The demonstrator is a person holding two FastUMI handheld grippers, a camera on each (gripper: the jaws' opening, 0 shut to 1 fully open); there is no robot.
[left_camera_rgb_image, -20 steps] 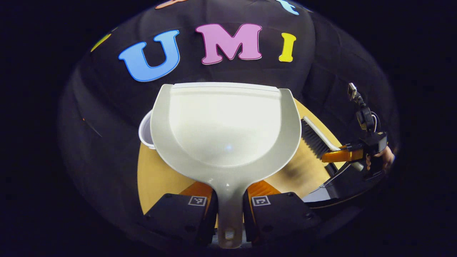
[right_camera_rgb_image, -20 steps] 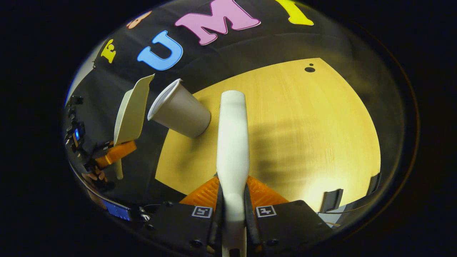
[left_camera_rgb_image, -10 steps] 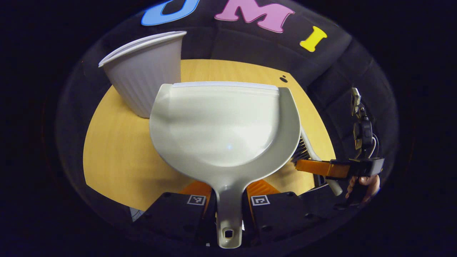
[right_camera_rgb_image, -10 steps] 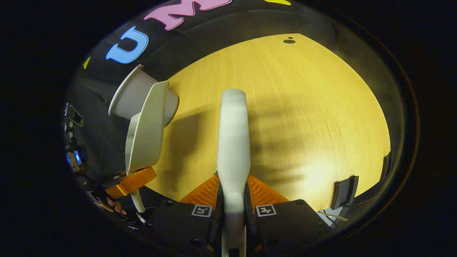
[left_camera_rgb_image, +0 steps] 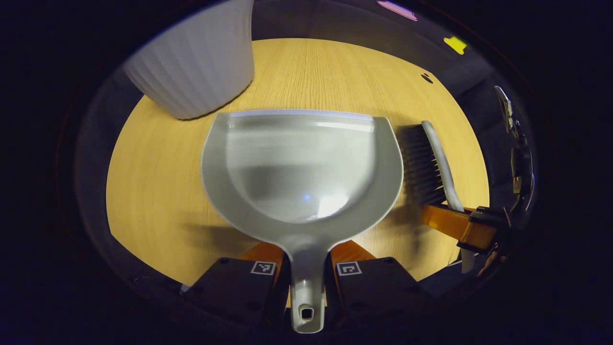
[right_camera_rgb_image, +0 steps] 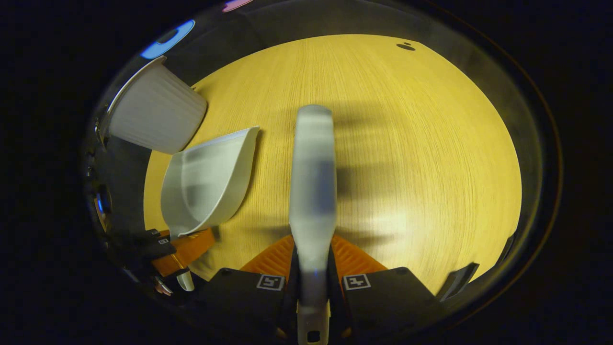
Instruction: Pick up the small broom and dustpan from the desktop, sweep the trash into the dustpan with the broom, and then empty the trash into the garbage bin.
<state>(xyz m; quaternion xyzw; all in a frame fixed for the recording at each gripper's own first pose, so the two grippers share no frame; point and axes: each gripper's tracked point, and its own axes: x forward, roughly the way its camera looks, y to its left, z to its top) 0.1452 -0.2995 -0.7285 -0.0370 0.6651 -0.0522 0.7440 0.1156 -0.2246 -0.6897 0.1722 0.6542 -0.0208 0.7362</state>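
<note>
Dustpan (left_camera_rgb_image: 301, 163) centre frame over wooden table (left_camera_rgb_image: 158, 191), handle clamped in left tongs (left_camera_rgb_image: 306, 275). Right tongs (right_camera_rgb_image: 313, 282) clamped on broom (right_camera_rgb_image: 312, 182) handle. Ribbed white bin (left_camera_rgb_image: 196, 62) upper left.

1 dustpan (left_camera_rgb_image: 301, 167), 1 broom (left_camera_rgb_image: 433, 163), 1 bin (left_camera_rgb_image: 196, 67), 2 tools (left_camera_rgb_image: 306, 268) (right_camera_rgb_image: 313, 282).

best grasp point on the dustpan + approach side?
Take the dustpan by its narrow handle stub at the rear, coming from behind along the handle's axis, fingers closing on its two flat sides. The pan flares wide and shallow ahead, too broad to span, and its front lip must stay free for sweeping. The left gripper is clamped exactly there now.
</note>
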